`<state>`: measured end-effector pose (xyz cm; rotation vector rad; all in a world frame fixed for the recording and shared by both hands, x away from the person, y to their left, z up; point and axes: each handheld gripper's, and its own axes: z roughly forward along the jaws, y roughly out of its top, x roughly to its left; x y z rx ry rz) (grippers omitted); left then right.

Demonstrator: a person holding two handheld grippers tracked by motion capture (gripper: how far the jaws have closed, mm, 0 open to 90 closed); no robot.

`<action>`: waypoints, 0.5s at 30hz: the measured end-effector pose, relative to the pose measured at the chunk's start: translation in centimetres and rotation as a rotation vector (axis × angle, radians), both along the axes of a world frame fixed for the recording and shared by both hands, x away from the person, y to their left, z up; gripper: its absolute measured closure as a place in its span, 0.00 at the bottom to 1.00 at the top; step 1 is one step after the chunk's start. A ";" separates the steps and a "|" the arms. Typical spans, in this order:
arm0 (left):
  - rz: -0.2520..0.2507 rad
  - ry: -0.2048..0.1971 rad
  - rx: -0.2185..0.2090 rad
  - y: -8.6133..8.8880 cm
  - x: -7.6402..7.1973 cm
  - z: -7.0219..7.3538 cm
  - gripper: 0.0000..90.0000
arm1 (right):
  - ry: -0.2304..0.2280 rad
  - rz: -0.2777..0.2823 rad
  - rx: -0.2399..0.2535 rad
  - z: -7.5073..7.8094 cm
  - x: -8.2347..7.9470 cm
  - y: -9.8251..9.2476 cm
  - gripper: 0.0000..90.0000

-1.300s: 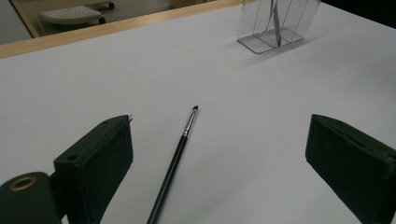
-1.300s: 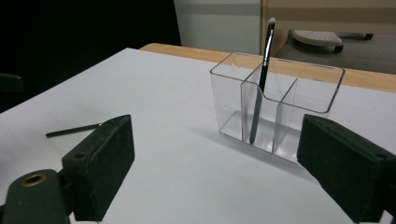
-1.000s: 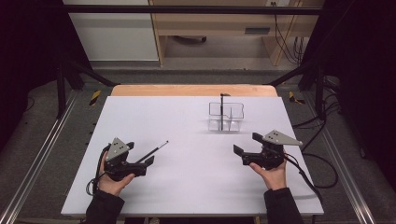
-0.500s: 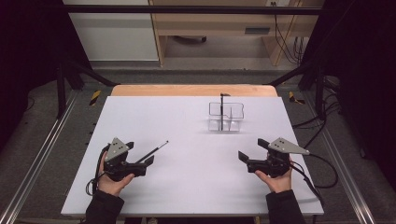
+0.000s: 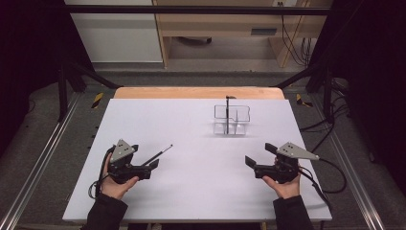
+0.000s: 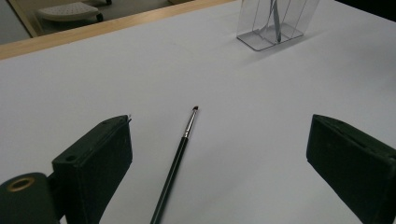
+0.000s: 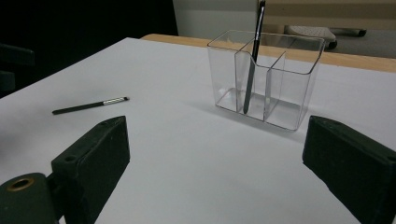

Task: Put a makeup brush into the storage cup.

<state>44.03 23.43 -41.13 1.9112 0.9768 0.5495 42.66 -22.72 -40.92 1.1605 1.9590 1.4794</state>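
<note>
You're working over a white table (image 5: pixel 191 124); a thin black brush (image 6: pixel 180 154) is lying flat, and a clear organizer (image 7: pixel 266 77) is standing farther back, probably three-sectioned.

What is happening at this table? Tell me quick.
A person holds a two-jaw gripper in each hand over a white table. The left gripper is open, its jaws on either side of a thin black makeup brush lying flat on the table, not yet gripped. The right gripper is open and holds nothing, facing a clear divided organizer where another brush stands upright.
</note>
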 end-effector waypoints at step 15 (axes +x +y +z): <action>-0.013 0.037 0.077 0.1 1.4 1.0 0.07 | 0.017 -0.003 -0.035 0.2 0.1 0.3 0.08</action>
